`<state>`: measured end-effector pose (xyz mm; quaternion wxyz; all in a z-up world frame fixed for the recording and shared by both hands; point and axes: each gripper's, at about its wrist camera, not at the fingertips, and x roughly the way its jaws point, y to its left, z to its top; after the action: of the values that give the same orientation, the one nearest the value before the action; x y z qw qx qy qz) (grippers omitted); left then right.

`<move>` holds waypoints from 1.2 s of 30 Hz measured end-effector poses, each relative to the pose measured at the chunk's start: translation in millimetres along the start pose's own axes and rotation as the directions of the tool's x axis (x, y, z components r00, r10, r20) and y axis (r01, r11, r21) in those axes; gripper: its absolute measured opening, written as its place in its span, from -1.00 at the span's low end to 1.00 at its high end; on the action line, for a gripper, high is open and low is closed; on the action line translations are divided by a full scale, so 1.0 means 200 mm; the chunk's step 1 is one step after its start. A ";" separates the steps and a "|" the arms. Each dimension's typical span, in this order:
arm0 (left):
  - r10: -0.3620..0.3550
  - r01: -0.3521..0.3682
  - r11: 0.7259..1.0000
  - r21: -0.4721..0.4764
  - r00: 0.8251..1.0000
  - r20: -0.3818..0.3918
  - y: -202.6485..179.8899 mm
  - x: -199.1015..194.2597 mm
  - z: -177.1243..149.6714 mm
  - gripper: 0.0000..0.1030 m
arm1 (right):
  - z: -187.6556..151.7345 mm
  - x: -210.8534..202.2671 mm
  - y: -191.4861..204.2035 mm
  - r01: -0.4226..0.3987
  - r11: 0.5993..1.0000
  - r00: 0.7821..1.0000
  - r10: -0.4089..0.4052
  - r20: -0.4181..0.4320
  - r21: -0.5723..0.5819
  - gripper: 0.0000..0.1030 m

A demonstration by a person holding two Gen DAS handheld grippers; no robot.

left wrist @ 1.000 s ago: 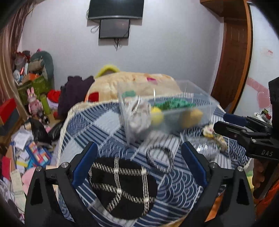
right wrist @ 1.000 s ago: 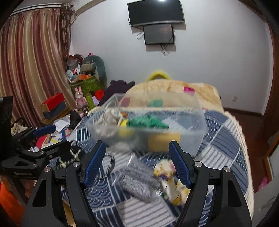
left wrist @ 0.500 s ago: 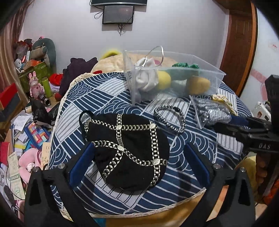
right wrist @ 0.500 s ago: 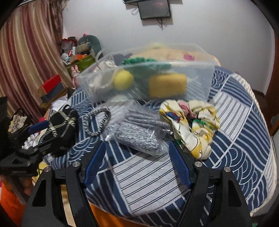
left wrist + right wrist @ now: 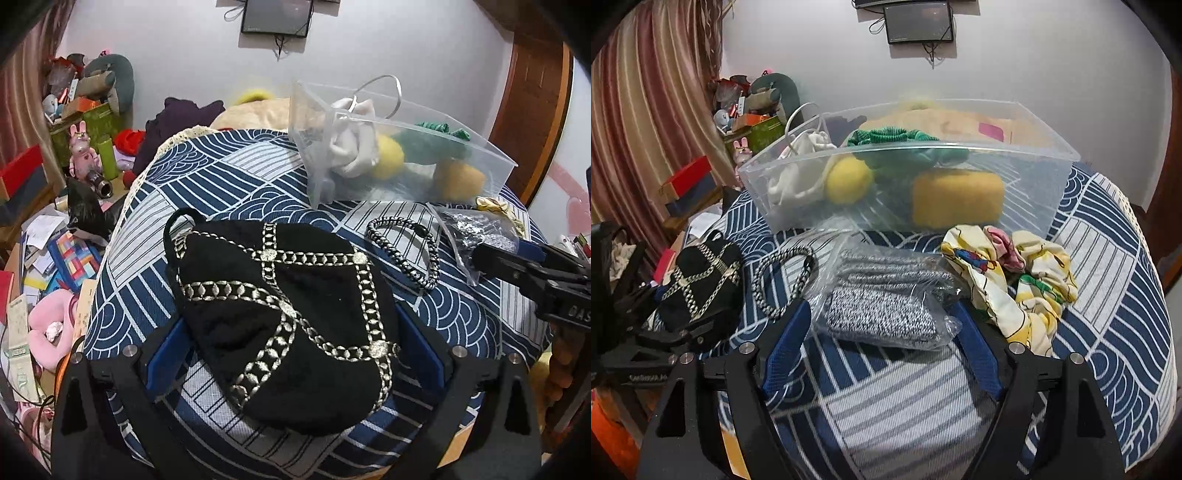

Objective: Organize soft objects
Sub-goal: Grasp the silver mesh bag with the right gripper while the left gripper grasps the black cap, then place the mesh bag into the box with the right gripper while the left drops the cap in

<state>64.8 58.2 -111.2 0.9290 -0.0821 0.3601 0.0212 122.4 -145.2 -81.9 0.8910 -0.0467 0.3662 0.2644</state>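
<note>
A black pouch [image 5: 288, 314] with silver chain trim lies on the blue patterned table cover [image 5: 229, 173]. My left gripper [image 5: 291, 354] stands open around it, a blue pad at each side. A grey speckled knit piece in a clear bag [image 5: 882, 306] lies between the fingers of my right gripper [image 5: 879, 347], whose jaws are opening and do not press on it. Behind stands a clear plastic bin [image 5: 1052, 155] holding a white cloth, a yellow ball, green knitwear and a yellow sponge. A braided black-and-white band [image 5: 783, 280] and a floral scrunchie [image 5: 1015, 280] lie loose.
The right gripper [image 5: 535, 273] shows at the right of the left wrist view. The floor to the left [image 5: 55, 258] is littered with boxes, papers and toys. A curtain [image 5: 646, 110] hangs at the left, a wooden door [image 5: 528, 110] stands at the right. The table edge is near.
Both grippers have come down and closer to the table. The black pouch now sits between the left fingers, the bagged grey knit between the right ones.
</note>
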 end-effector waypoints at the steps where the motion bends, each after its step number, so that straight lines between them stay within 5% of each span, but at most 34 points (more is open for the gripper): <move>1: -0.005 0.005 1.000 0.007 1.000 0.008 -0.01 -0.01 0.00 0.82 | 0.00 0.01 0.00 0.008 1.000 1.000 -0.008 0.003 -0.002 0.49; 13: -0.060 0.060 0.998 0.016 0.998 0.010 -0.04 -0.07 -0.02 -0.35 | -0.04 -0.04 -0.01 0.029 0.998 0.999 -0.027 0.030 -0.055 -0.26; 26: -0.068 0.062 0.996 0.056 0.991 0.115 -0.10 -0.24 0.08 -0.44 | 0.01 -0.23 0.00 -0.018 0.998 0.993 0.026 0.113 -0.065 -0.34; 36: -0.102 0.072 0.989 0.130 0.965 0.242 -0.20 -0.37 0.29 -0.44 | 0.12 -0.40 -0.02 0.011 0.999 0.972 0.001 0.236 -0.051 -0.34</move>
<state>52.1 29.1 -12.9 0.9700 -0.0385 0.2379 -0.0314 91.1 -177.4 -10.6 0.9273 -0.0389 0.2507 0.2752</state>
